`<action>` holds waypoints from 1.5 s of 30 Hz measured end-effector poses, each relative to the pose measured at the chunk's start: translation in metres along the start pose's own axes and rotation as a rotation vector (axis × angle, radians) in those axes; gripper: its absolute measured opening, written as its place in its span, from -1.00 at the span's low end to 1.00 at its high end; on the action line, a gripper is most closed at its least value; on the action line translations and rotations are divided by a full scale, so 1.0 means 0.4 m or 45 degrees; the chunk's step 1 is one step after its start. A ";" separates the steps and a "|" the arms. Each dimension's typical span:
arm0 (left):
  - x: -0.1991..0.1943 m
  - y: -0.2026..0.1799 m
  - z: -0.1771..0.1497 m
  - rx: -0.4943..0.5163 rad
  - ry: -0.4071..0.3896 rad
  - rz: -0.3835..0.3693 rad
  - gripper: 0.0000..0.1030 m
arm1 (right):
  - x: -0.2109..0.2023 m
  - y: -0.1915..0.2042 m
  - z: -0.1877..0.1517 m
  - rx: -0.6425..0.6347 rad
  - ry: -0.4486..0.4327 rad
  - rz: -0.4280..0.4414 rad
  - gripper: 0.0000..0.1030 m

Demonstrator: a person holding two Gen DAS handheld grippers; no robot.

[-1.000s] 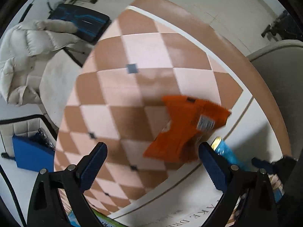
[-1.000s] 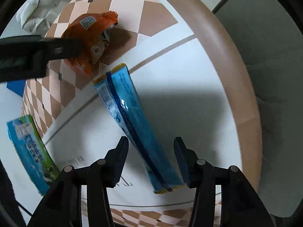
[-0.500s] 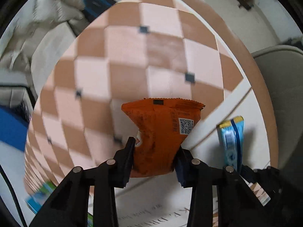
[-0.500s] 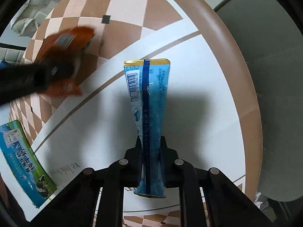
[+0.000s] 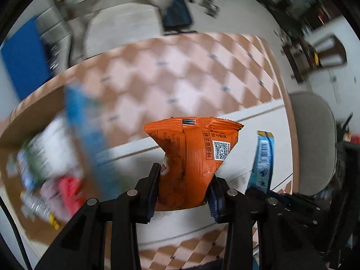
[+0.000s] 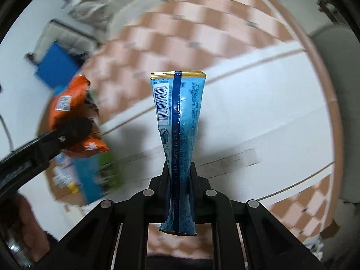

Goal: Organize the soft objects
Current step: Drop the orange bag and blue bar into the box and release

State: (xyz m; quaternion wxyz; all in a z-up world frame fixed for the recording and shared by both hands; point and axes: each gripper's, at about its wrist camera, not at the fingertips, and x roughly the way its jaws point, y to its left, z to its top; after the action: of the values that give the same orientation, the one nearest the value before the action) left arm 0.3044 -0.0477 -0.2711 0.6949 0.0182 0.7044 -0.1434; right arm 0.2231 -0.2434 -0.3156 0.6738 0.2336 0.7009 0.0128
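My left gripper (image 5: 183, 189) is shut on an orange snack packet (image 5: 191, 153) and holds it up above the round table (image 5: 180, 78). The packet also shows in the right wrist view (image 6: 67, 105), pinched by the left gripper's arm. My right gripper (image 6: 179, 175) is shut on a long light-blue snack packet (image 6: 177, 117), held upright above the table's white band (image 6: 270, 103). That blue packet shows at the right of the left wrist view (image 5: 262, 157).
An open cardboard box (image 5: 40, 117) with several packets and bottles sits at the left, blurred; it also shows in the right wrist view (image 6: 67, 193). A grey chair (image 5: 315, 139) stands at the right. A blue box (image 5: 24, 67) and a white jacket (image 6: 108, 2) lie beyond the table.
Both grippers closed on their packets and lifted them off the table. Both views have swung left, bringing the cardboard box into sight.
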 end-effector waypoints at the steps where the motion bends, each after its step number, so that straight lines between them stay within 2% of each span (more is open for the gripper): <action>1: -0.022 0.050 -0.007 -0.034 0.002 0.008 -0.33 | -0.014 0.060 -0.018 -0.043 -0.010 0.033 -0.72; 3: -0.044 0.129 -0.013 -0.102 0.007 0.026 -0.33 | -0.022 0.154 -0.039 -0.103 -0.016 0.076 -0.72; 4: -0.049 0.177 -0.015 -0.139 0.010 0.052 -0.33 | -0.013 0.238 -0.050 -0.151 -0.025 0.098 -0.72; 7: -0.048 0.300 -0.004 -0.218 0.045 0.069 -0.33 | 0.024 0.406 -0.071 -0.229 -0.033 0.115 -0.72; 10: -0.018 0.365 0.010 -0.268 0.092 0.041 -0.33 | 0.055 0.517 -0.056 -0.278 -0.051 0.067 -0.72; 13: 0.001 0.418 0.030 -0.302 0.139 -0.007 -0.33 | 0.084 0.561 -0.037 -0.285 -0.032 0.026 -0.72; 19: 0.055 0.447 0.067 -0.318 0.215 -0.077 -0.31 | 0.148 0.583 -0.009 -0.272 0.015 -0.045 -0.72; 21: 0.073 0.450 0.075 -0.323 0.249 -0.082 -0.31 | 0.176 0.571 -0.002 -0.286 0.066 -0.072 -0.66; 23: 0.079 0.456 0.079 -0.337 0.261 -0.110 -0.19 | 0.197 0.572 -0.010 -0.296 0.113 -0.078 -0.55; 25: 0.077 0.457 0.080 -0.331 0.248 -0.095 -0.10 | 0.199 0.572 -0.017 -0.298 0.123 -0.078 -0.06; 29: 0.055 0.465 0.073 -0.317 0.215 -0.057 -0.08 | 0.188 0.564 -0.021 -0.267 0.116 -0.057 -0.04; 35: -0.022 0.474 0.019 -0.281 0.082 0.047 -0.08 | 0.158 0.562 -0.036 -0.278 0.082 -0.102 -0.03; 42: -0.123 0.509 -0.132 -0.299 -0.120 0.197 -0.08 | 0.144 0.578 -0.085 -0.340 0.029 -0.199 0.00; 45: -0.143 0.533 -0.198 -0.330 -0.167 0.250 -0.08 | 0.146 0.596 -0.113 -0.385 0.004 -0.240 0.14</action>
State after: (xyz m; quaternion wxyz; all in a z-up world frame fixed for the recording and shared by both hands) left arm 0.2773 0.1845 -0.2531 0.7466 -0.0123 0.6650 0.0164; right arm 0.2549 0.0024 -0.2872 0.6984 0.0629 0.7108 0.0552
